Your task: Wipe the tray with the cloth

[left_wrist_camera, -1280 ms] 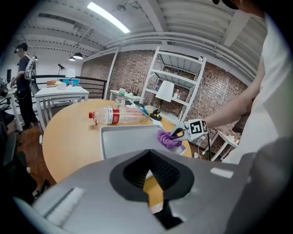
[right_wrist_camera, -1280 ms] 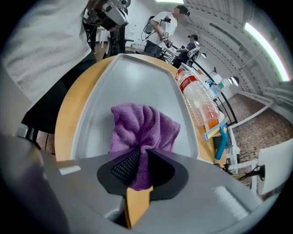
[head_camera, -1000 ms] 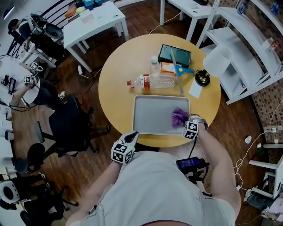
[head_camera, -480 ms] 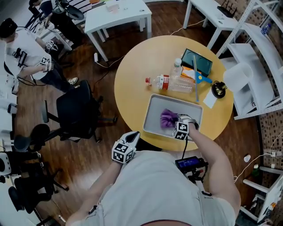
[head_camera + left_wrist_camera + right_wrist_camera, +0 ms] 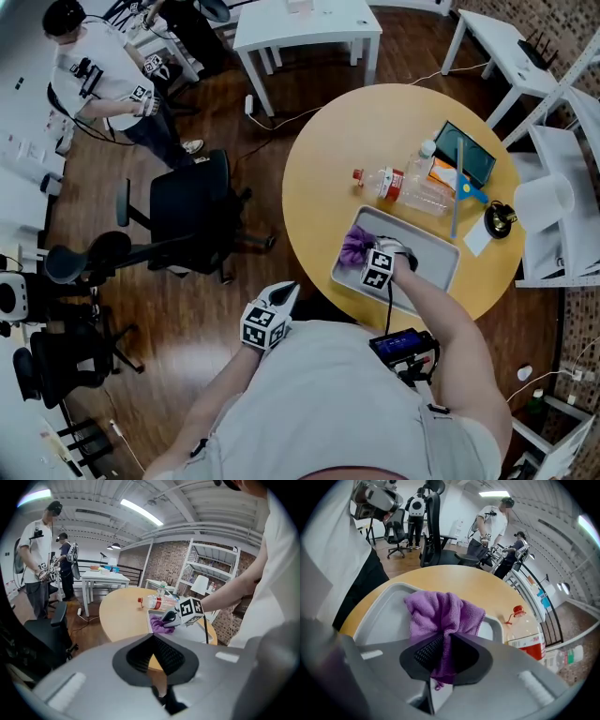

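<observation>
A grey tray (image 5: 433,260) lies on the round wooden table (image 5: 356,141), near its front edge. My right gripper (image 5: 367,255) is shut on a purple cloth (image 5: 356,247) and holds it down on the tray's left end. In the right gripper view the cloth (image 5: 440,616) bunches out from between the jaws onto the tray (image 5: 384,616). My left gripper (image 5: 281,302) hangs off the table, close to my body, with its jaws closed together and nothing between them. The left gripper view shows the cloth (image 5: 161,623) and tray from afar.
Behind the tray lie a plastic bottle with a red label (image 5: 405,187), a blue-handled brush (image 5: 457,197), a dark box (image 5: 464,153) and a small black object (image 5: 495,218). A black office chair (image 5: 183,211) stands left of the table. People stand at the far left (image 5: 103,75).
My right gripper has dragged the cloth from the tray's right end across to its left end. The head view has swung, so the table sits further right. The left gripper stayed put.
</observation>
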{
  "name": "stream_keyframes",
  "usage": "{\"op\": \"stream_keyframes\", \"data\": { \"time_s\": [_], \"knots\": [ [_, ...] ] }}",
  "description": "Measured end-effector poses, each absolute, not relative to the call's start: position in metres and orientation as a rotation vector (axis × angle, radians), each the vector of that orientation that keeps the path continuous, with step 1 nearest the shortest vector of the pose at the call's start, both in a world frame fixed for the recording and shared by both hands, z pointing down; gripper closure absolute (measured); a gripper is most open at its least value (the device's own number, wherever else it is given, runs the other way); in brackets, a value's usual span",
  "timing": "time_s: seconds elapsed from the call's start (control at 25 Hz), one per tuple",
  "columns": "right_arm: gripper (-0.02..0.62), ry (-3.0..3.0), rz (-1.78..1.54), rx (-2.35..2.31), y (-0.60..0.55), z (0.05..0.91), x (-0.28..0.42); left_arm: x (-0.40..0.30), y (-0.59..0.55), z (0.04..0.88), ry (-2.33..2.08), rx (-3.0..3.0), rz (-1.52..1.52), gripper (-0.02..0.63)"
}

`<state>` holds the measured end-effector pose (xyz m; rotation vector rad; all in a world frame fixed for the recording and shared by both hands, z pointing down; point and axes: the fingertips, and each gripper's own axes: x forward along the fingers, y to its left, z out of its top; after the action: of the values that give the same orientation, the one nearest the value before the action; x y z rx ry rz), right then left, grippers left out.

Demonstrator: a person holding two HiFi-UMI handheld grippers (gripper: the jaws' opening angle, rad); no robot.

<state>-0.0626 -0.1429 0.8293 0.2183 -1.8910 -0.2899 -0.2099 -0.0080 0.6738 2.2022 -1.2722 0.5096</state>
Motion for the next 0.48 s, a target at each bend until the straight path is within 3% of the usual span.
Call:
{"op": "stream_keyframes", "data": {
  "time_s": [0.24,0.48],
  "knots": [
    [0.542,-1.794,-0.485,0.233,-0.162,0.831,-0.07,-0.214,-0.011,0.674,-1.272,2.202,0.522,0.606],
    [0.547,-1.784,-0.374,0.29,-0.165,0.834,-0.03,-0.195,-0.021,0.673,-1.216,2.253,0.54,0.606]
  ]
}}
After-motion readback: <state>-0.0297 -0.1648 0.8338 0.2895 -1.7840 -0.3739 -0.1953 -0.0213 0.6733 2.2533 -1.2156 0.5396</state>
